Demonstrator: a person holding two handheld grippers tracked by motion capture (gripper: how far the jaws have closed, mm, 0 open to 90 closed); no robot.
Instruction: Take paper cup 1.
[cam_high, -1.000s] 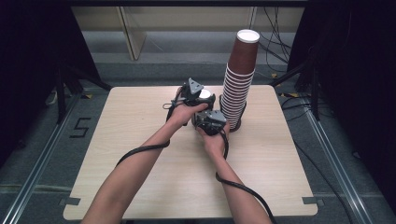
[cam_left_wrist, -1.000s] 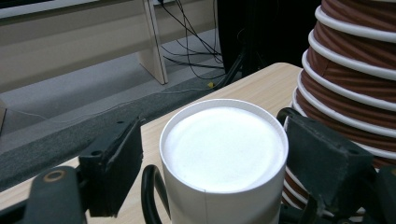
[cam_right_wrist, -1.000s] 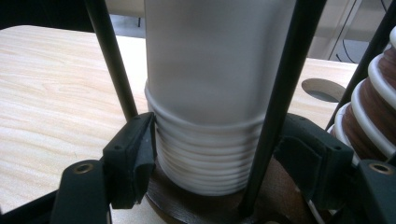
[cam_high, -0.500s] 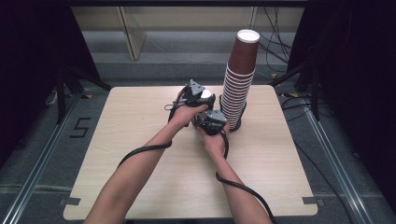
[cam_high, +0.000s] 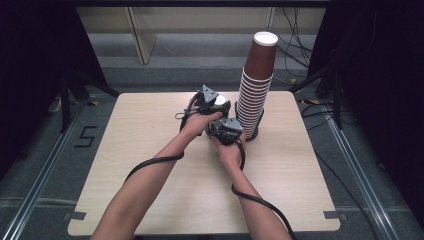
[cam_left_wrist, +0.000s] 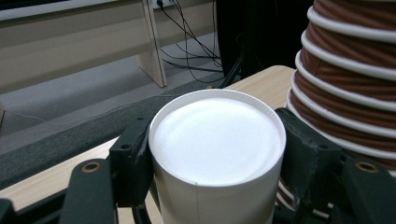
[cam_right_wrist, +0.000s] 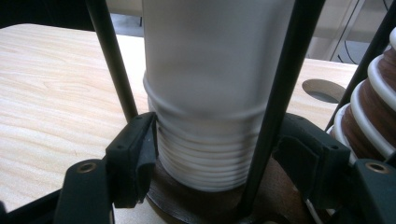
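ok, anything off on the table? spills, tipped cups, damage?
Nothing spilled or damaged. The tall brown cup stack leans slightly left but stands. Both grippers clamp a short white cup stack beside it: left gripper on the top cup, right gripper lower down.

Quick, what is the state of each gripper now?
Left gripper: closed on the top white cup.
Right gripper: closed on the white cup stack lower down.

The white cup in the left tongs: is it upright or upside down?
Upside down. The white cup shows its flat closed bottom on top, gripped on both sides by the left tongs.
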